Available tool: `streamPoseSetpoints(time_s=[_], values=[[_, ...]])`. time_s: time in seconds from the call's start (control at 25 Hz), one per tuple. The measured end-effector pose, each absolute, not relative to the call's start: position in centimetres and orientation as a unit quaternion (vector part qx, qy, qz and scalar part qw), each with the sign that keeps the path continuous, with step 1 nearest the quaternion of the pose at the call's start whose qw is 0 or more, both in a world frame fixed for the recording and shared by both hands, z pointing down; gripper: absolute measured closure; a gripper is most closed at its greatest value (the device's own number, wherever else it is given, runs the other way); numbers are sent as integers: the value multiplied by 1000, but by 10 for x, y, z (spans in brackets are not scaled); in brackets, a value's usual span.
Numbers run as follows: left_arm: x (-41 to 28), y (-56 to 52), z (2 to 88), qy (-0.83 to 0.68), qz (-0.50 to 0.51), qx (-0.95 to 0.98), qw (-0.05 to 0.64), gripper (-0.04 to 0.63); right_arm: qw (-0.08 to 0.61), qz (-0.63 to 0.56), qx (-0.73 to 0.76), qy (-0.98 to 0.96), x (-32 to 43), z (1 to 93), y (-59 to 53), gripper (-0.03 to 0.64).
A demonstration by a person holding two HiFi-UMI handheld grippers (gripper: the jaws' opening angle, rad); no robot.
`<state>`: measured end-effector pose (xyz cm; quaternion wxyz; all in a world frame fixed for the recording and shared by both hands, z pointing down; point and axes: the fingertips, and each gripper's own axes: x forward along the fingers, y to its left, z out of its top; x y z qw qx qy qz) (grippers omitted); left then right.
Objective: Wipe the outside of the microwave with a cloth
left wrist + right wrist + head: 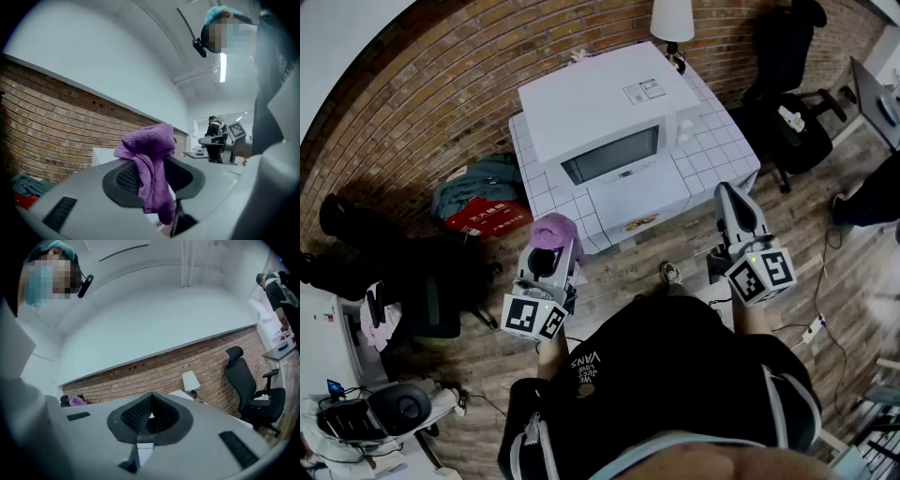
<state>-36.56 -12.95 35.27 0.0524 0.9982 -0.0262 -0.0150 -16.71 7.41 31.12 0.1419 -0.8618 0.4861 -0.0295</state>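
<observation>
A white microwave (605, 131) sits on a white tiled table (717, 136) against the brick wall, door closed. My left gripper (551, 246) is held in front of the table's left corner, shut on a purple cloth (555, 232) that bunches over its tips. In the left gripper view the cloth (150, 161) hangs down between the jaws. My right gripper (729, 195) is held near the table's right front corner, jaws together with nothing between them; in the right gripper view (149, 413) the pads meet.
A white lamp (672, 21) stands behind the microwave. A red box (487, 217) and teal bag (478, 183) lie on the floor left of the table. Black office chairs (792, 122) stand at the right. A power strip (815, 326) lies on the wooden floor.
</observation>
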Motion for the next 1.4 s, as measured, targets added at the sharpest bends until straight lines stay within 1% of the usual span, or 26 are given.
streamPoseSetpoints(time_s=[0.36,0.64,0.96,1.4], values=[[-359,-134,358,-3,-16,998,55,466,138,-21,-873,466,-173,311,82,618],[-336,-136,361,14,-16,998,63,466,148,-20,-873,465,-157,309,81,617],[-308,-158,355,-22,-16,998,56,466,150,-26,-860,487,-114,310,51,617],[-275,-190,349,-144,-15,988,51,466,142,-46,-799,582,-34,306,-24,617]])
